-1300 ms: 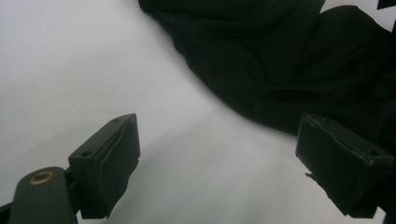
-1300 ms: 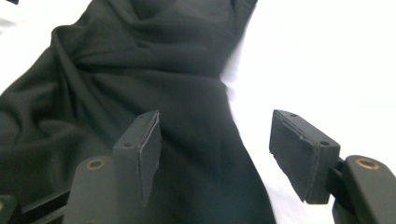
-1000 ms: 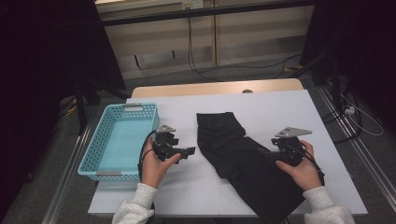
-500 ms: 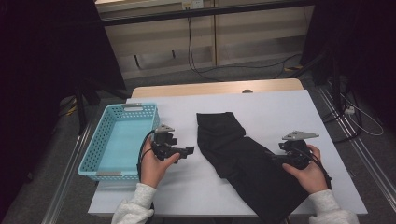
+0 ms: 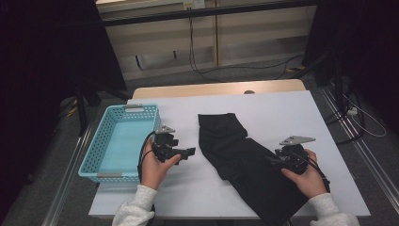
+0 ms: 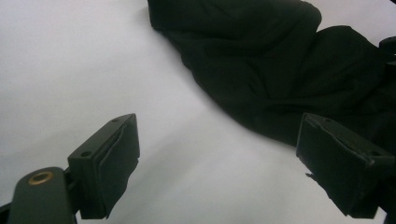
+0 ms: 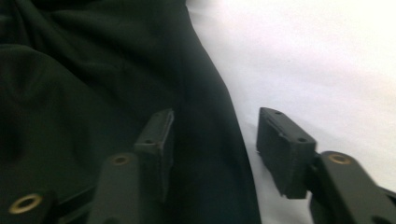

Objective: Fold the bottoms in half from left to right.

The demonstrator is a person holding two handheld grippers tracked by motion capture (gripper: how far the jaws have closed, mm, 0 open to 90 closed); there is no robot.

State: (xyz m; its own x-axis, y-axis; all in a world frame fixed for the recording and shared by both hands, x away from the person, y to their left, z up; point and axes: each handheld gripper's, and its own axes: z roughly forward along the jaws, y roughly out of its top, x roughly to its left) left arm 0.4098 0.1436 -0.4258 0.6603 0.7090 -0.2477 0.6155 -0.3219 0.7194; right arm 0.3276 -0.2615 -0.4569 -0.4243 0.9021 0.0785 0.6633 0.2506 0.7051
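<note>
Lying: black garment (image 5: 244, 160) spread slantwise over the middle of the white bench (image 5: 291, 113), its folded upper end toward the far side, its lower end running off the near edge.
Garment surface: creased and bunched, seen dark and close in both gripper views (image 6: 280, 70) (image 7: 93, 93).
Right gripper (image 5: 275, 161): held in the person's right hand (image 5: 306, 176) at the garment's right edge; its jaws have just been closing and stand half spread.
Right gripper up close (image 7: 215, 140): one jaw lies over the cloth, the other over bare bench, the garment's hem between them; the pads do not yet press on it.
Left gripper (image 5: 188, 153): held in the left hand (image 5: 155, 167) over bare bench, just left of the garment and apart from it, pointing toward it.
Left gripper jaws (image 6: 217, 158): spread wide, nothing between them.
Basket (image 5: 96, 157): light blue mesh, at the bench's left edge, just left of the left hand.
Sleeves: pale cuffs enter from the near edge.
</note>
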